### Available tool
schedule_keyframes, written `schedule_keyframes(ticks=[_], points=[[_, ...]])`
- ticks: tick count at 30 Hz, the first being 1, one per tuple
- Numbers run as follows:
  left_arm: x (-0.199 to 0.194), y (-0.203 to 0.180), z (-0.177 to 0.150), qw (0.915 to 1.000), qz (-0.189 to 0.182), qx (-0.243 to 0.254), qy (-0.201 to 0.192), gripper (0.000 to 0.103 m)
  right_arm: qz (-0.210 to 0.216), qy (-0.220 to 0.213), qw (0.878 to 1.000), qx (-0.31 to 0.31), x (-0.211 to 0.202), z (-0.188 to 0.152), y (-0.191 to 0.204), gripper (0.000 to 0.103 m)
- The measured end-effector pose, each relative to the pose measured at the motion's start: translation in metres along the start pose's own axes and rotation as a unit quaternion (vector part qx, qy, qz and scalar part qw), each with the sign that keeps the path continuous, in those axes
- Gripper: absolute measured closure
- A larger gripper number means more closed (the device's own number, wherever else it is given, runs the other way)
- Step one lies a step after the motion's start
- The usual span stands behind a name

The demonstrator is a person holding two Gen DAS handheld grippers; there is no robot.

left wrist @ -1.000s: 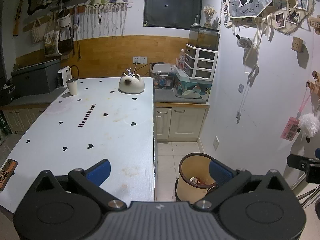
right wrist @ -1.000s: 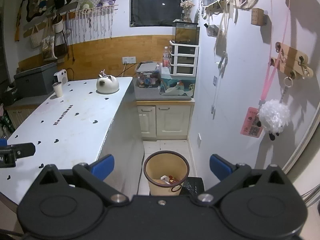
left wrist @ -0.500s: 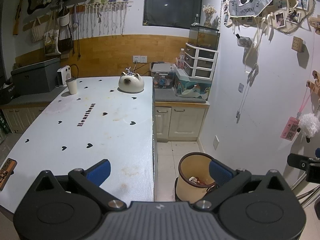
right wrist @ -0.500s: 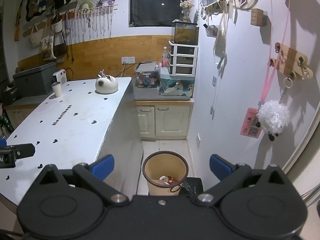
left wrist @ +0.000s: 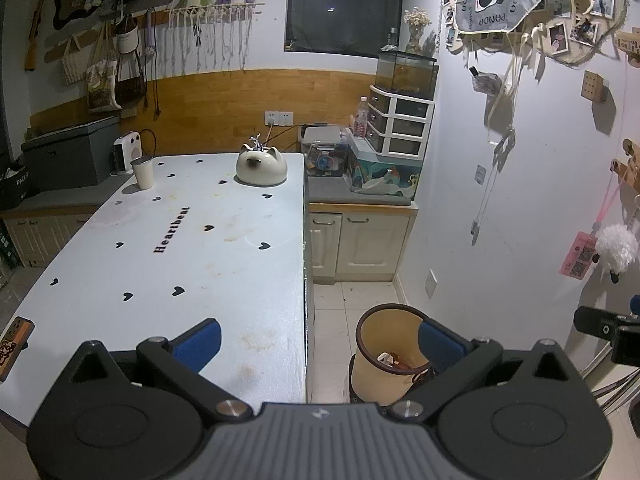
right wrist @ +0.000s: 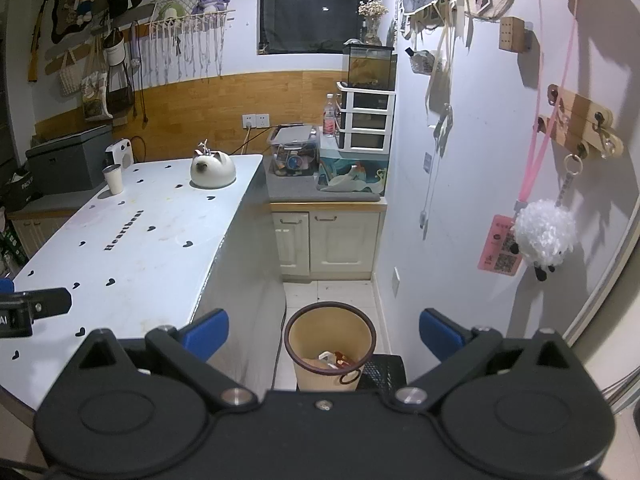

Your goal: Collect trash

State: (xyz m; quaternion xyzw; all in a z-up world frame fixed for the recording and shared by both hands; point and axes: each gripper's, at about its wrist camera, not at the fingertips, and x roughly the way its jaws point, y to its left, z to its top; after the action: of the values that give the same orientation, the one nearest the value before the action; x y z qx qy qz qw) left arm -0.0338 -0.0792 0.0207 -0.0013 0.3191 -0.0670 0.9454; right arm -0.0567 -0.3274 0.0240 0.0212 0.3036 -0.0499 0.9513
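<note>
White tabletop with black hearts fills my left view, carrying a cat-shaped pot and a paper cup at the far end. On the tiled floor just beside the table sits the trash bin, with a few scraps of trash in the bottom. My left gripper hangs over the table's edge, jaws wide apart and empty. My right gripper hovers above the bin, its 2 fingers likewise spread, gripping nothing.
</note>
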Motion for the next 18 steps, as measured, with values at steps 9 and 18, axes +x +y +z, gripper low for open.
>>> schedule_keyframes(ticks=[9,18], points=[[-0.0003,0.0001,0.0005,1.0000,0.000,0.001,0.000,0.000,0.000,-0.001,1.000,-0.001,-0.0014,-0.0004,-0.0024,0.000],[-0.0004,-0.0003,0.0006,1.0000,0.000,0.000,0.000,0.000,-0.001,-0.003,1.000,-0.001,-0.0043,-0.0007,-0.0047,0.000]])
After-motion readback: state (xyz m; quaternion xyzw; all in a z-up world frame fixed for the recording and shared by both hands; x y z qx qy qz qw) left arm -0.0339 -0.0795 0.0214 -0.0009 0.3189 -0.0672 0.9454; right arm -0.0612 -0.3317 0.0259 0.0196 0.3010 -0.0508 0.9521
